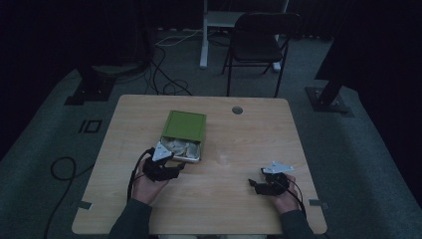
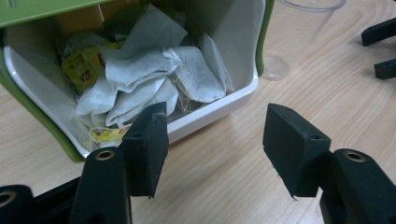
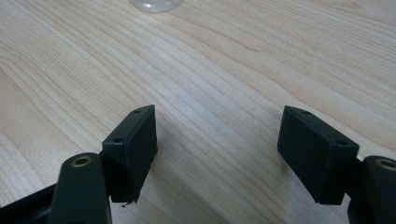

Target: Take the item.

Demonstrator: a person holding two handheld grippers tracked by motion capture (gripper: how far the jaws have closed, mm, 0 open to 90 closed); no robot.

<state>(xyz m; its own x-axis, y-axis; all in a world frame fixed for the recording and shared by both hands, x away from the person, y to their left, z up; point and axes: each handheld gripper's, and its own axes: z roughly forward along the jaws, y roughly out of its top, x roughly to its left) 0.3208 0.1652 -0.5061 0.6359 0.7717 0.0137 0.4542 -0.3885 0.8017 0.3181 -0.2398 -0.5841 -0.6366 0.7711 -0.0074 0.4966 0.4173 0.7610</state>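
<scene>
A green box (image 1: 185, 125) with a white inner tray (image 2: 219, 111) lies on the wooden table, its green lid slid back over the far half. Several white tea bags (image 2: 154, 70) and a yellow-tagged one are piled in the uncovered near half. My left gripper (image 1: 178, 167) (image 2: 215, 128) hovers just in front of the tray's near rim, open, with bare table between its pads. To the right, my right gripper (image 1: 255, 185) (image 3: 217, 128) rests low over the wood, open and holding nothing. Its black jaw tips (image 2: 380, 49) show in the left gripper view.
A clear plastic cup (image 2: 299, 28) (image 3: 154, 4) stands on the table between the box and the right gripper. A cable port (image 1: 237, 110) sits near the table's far edge. Behind the table are a black chair (image 1: 259, 42) and floor cables (image 1: 166, 82).
</scene>
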